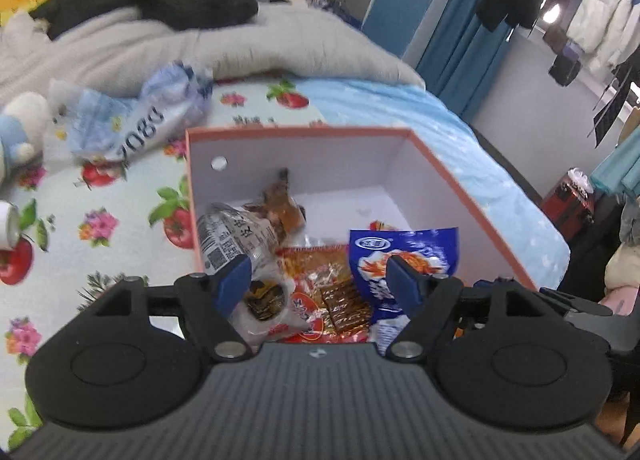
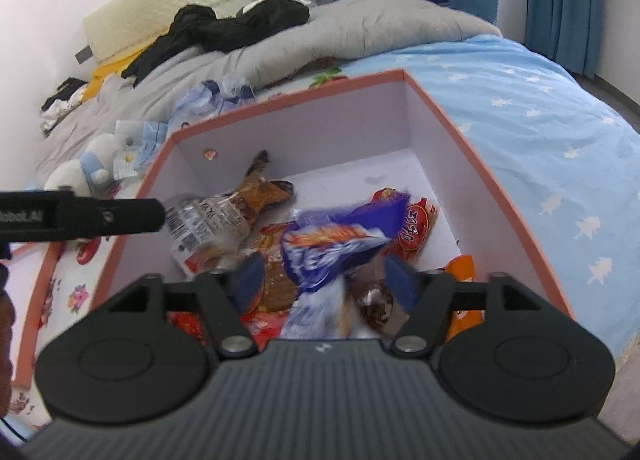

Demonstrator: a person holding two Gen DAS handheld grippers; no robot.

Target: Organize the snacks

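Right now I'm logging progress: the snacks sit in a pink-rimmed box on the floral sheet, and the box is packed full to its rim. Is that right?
Not quite. The pink-rimmed box does sit on the floral sheet and holds the snacks, but it is far from full: the right wrist view shows bare white floor at the back and the walls mostly exposed.

Snack packets (image 1: 320, 284) lie heaped in the box (image 1: 404, 195) on the bed (image 1: 100, 219); plastic bag (image 1: 136, 115) behind-left.
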